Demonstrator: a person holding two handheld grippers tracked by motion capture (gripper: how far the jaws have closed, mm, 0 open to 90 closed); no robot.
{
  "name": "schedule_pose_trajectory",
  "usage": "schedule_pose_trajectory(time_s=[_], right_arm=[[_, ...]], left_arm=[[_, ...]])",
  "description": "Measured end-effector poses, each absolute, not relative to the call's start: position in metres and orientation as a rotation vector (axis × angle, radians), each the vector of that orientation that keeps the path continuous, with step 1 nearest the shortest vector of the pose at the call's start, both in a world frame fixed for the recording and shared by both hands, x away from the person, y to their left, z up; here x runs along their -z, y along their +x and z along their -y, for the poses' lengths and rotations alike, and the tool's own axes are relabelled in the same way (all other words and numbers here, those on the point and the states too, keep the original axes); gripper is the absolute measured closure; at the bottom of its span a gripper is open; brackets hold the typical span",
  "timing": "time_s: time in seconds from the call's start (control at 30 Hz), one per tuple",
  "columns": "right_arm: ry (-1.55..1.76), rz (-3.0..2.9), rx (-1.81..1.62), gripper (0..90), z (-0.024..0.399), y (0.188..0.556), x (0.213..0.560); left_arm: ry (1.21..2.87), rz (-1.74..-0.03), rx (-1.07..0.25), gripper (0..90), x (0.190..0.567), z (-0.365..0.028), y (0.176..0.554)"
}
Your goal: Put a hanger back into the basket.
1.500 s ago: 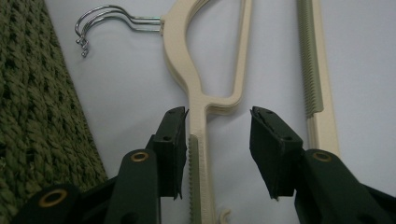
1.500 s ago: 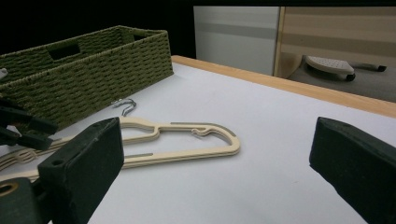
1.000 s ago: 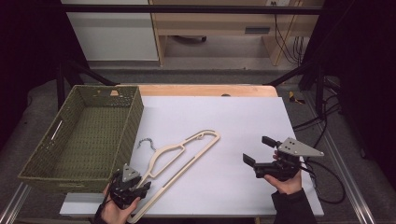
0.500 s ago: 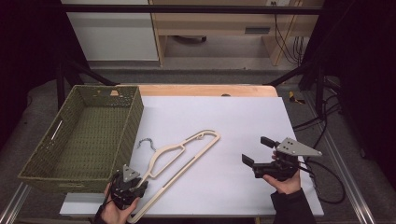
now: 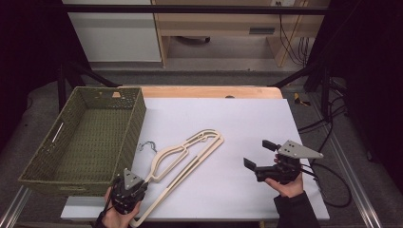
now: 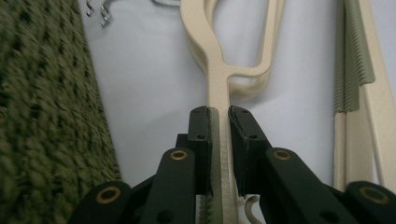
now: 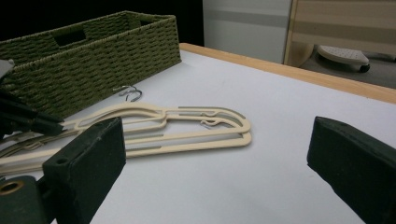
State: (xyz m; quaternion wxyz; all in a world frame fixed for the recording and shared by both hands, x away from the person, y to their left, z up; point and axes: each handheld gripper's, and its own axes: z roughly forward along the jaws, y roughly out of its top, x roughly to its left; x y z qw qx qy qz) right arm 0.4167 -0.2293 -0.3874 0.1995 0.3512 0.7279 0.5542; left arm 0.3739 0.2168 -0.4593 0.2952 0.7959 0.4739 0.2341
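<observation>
Beside the woven basket (image 5: 85, 137), the left gripper (image 6: 219, 116) has just been closing on a cream hanger's (image 5: 187, 152) arm to lift it, while the right gripper (image 5: 259, 154) waits wide open.

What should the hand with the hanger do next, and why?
Probably lift a little. The left gripper has just been closing, and its fingers now pinch one arm of the cream hangers, which lie flat on the white table beside the green basket. The right gripper waits open, apart from them, so raising that end comes first.
</observation>
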Motion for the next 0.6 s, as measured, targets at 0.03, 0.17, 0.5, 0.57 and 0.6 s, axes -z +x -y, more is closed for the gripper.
schedule_pose_trajectory(time_s=[0.03,0.17,0.5,0.57,0.6], right_arm=[[0.976,-2.04,-1.549,5.1,0.229,0.417,0.388],[0.979,-2.05,-1.562,6.5,0.225,0.418,0.389],[0.953,-2.125,-1.579,12.0,0.195,0.428,0.391],[0.933,-2.169,-1.596,14.6,0.176,0.435,0.39],[0.933,-2.169,-1.596,14.6,0.176,0.435,0.39]], left_arm=[[2.119,-1.26,-0.626,78.8,0.459,-0.217,0.373],[2.103,-1.218,-0.683,79.0,0.454,-0.215,0.368],[2.05,-1.121,-0.767,79.1,0.439,-0.21,0.357],[2.05,-1.113,-0.773,79.1,0.437,-0.21,0.356],[2.045,-1.112,-0.778,79.1,0.437,-0.209,0.356]])
